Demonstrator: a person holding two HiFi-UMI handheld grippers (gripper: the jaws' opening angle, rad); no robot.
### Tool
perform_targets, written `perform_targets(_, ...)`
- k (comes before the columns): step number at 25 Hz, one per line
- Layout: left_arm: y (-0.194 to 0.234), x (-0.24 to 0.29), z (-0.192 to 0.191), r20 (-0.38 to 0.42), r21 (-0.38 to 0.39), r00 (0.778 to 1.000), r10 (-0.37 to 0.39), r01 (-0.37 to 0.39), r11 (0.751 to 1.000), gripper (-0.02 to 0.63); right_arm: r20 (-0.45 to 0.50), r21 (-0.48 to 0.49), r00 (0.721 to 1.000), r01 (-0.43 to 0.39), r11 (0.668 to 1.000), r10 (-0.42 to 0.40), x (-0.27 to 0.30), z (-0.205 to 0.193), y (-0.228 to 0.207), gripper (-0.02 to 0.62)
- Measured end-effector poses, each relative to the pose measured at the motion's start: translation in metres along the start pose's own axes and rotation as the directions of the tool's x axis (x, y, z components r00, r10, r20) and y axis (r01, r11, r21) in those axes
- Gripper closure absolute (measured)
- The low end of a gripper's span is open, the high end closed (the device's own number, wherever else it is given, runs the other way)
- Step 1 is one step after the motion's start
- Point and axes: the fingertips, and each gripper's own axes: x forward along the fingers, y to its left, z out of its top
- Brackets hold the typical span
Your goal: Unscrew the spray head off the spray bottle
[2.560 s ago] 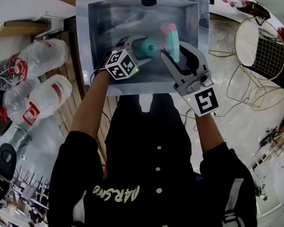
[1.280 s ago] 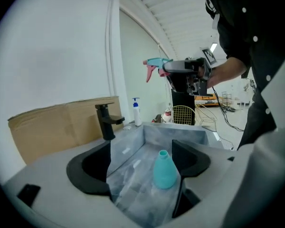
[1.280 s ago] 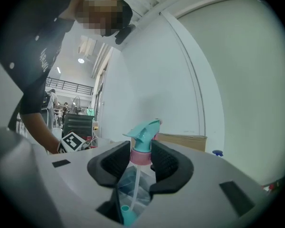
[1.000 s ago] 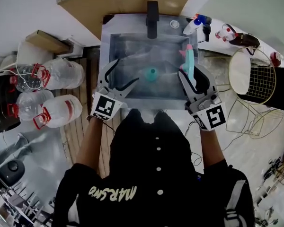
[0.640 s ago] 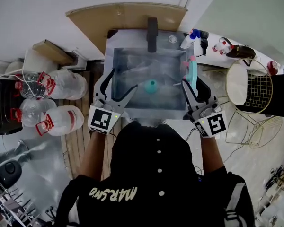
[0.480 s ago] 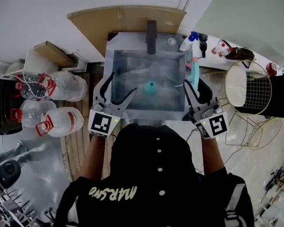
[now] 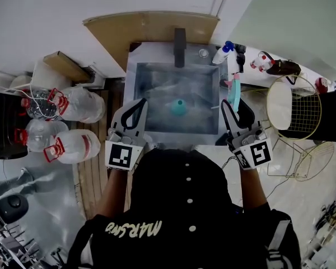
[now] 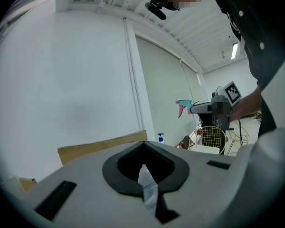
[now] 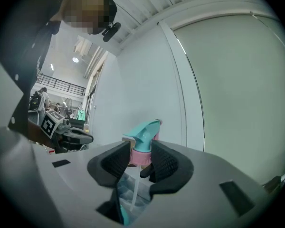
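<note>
Spray head (image 9: 145, 137) is off the bottle (image 7: 178, 106), so I read the unscrew step as done and this as the wrap-up. My right gripper (image 9: 140, 147) pinches the spray head by its pink collar (image 9: 140, 157), with the teal trigger part above the grip and the thin dip tube (image 9: 135, 190) hanging free below. It holds it in the air over the right edge of the sink (image 7: 179, 137). The bottle sits alone in the sink, about mid-basin, with nothing touching it; I can't tell if it stands or lies. My left gripper (image 7: 139, 104) hovers at the sink's left edge, well apart from the bottle. Its jaws have just been closing and are pressed together on nothing. Next move, my guess: lower the spray head into the sink beside the bottle, then spread the right jaws. That needs care with the dip tube, which looks long and bendy and may catch on the sink's edge or flick drops. The left gripper has no job here.
</note>
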Motion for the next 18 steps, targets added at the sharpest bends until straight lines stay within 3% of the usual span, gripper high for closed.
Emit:
perform_targets(8, 0.007, -0.004, 0.015, 0.007, -0.01, 0.999, 0.038, -0.038, 0.999, 0.581, 0.005, -0.023, 1.0, 0.012, 1.0, -0.012, 0.001, 0.004, 0.002, 0.445)
perform_targets(15, 0.002, -0.001, 0.014, 0.007, 0.014, 0.999, 0.031, -0.031, 0.999, 0.58, 0.014, -0.025, 1.0, 0.011, 1.0, -0.01, 0.002, 0.005, 0.002, 0.445)
perform_targets(18, 0.001, 0.001, 0.015, 0.006, -0.012, 1.0, 0.03, -0.029, 0.999, 0.581, 0.006, -0.023, 1.0, 0.009, 1.0, -0.009, 0.002, 0.004, 0.0, 0.445)
